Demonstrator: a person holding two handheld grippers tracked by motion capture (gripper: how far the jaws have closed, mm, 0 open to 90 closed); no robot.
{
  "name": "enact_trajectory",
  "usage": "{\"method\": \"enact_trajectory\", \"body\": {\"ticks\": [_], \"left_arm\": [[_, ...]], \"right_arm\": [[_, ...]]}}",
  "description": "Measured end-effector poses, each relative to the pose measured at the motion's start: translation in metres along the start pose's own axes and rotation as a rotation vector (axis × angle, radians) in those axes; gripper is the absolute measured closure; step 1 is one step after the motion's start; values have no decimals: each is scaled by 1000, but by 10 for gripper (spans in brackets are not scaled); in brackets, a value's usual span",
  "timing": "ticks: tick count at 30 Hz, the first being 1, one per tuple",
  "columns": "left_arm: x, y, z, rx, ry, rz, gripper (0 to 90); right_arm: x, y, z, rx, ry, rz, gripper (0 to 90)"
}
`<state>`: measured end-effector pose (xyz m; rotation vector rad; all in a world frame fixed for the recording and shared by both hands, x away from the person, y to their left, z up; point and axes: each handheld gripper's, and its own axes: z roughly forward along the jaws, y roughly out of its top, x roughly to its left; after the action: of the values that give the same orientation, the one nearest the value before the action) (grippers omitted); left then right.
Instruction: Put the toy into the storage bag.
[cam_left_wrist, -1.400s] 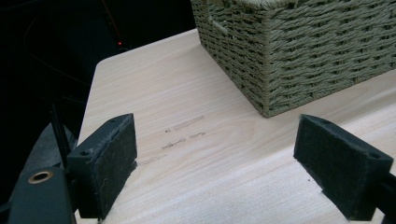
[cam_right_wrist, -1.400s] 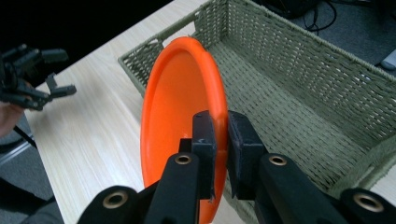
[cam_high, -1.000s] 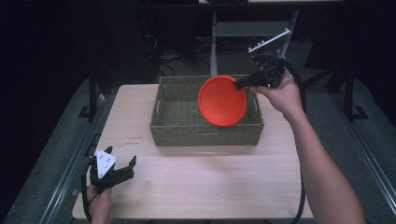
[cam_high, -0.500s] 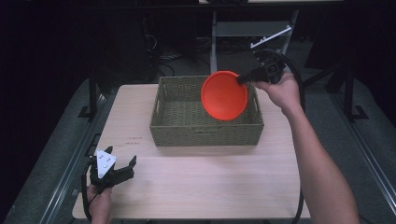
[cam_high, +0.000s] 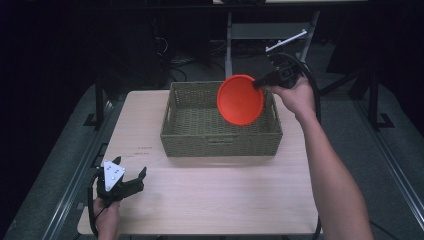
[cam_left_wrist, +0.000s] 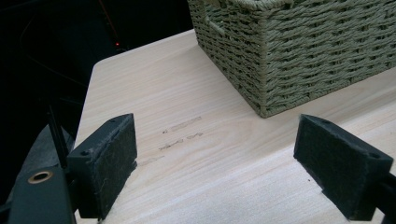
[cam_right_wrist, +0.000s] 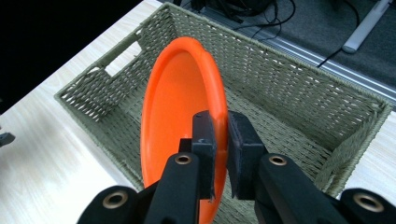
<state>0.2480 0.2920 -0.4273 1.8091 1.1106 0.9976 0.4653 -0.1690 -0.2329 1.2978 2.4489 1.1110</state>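
Observation:
An orange plate hangs on edge over the right half of the woven green basket. My right gripper is shut on its rim, held from the far right side of the basket. In the right gripper view the two pads pinch the orange plate above the basket, whose inside looks bare. My left gripper rests low near the front left corner of the table, open with nothing between its jaws. In the left gripper view its fingers stand wide apart, facing the basket.
The light wooden table has bare room in front of the basket and to its left. Dark floor, metal rails and cables surround the table. A white bar lies on the floor behind the basket.
The right gripper has carried the orange plate a little to the right and slightly down over the basket. The left gripper has stayed in place.

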Motion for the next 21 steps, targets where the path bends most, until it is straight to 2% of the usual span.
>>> {"method": "enact_trajectory", "body": {"ticks": [7,21], "left_arm": [[0,0,0,2,-1,1,128],[0,0,0,5,-3,7,128]], "right_arm": [[-2,1,13,21,-24,10,823],[-9,-2,26,22,-45,34,823]]}}
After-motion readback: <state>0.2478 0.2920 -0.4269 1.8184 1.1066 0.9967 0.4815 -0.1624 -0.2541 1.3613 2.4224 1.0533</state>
